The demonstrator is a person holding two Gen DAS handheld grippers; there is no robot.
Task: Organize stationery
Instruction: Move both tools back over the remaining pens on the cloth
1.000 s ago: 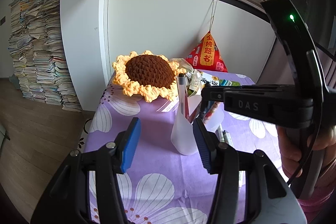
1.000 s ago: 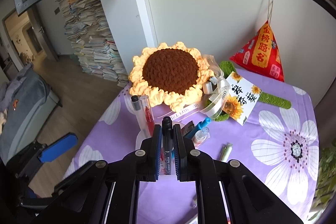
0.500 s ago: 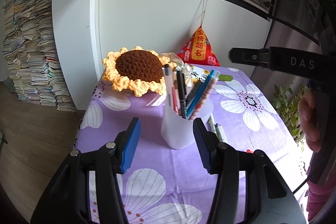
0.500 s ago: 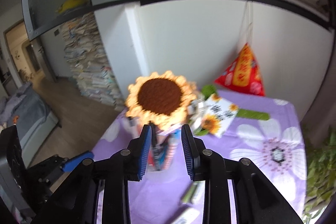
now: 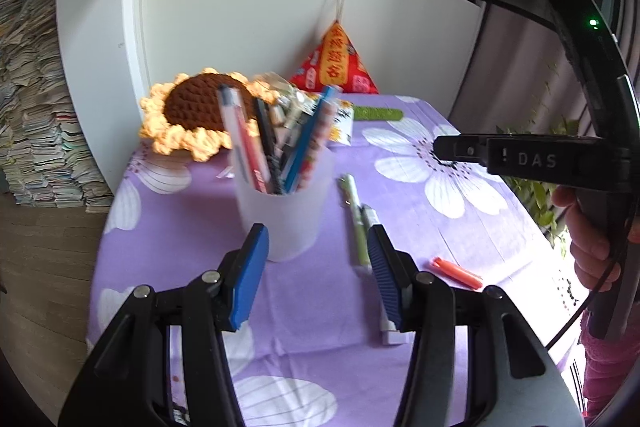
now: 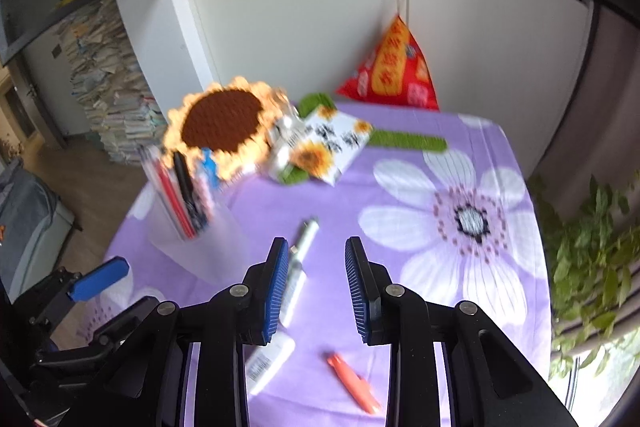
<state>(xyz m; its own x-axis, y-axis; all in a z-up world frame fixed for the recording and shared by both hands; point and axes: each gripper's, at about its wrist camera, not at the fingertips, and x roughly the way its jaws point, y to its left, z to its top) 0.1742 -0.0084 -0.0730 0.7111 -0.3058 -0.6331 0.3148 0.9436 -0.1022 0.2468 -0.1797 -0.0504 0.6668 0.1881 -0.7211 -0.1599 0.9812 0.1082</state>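
Stationery is split between the frosted cup (image 5: 286, 211), which stands just ahead of the left gripper (image 5: 316, 267) and toward its left pad, already crowded with pens (image 5: 276, 143), and the purple flowered tablecloth (image 6: 460, 163), where loose pieces lie. The biggest risk, as I judge it, is the cup: light, top-heavy with leaning pens, unheld, so a knock from either tool could tip it. The left jaws stand released, nothing between them.

The right gripper (image 6: 316, 279) has just been opening; its jaws are apart and empty. A green-and-white pen (image 6: 300, 255) lies ahead of its left pad, partly hidden by it; closing there could pinch cloth or roll the pen away. The small orange pen (image 6: 352, 381) lies below the jaws, nearest the table edge, and could be nudged off.
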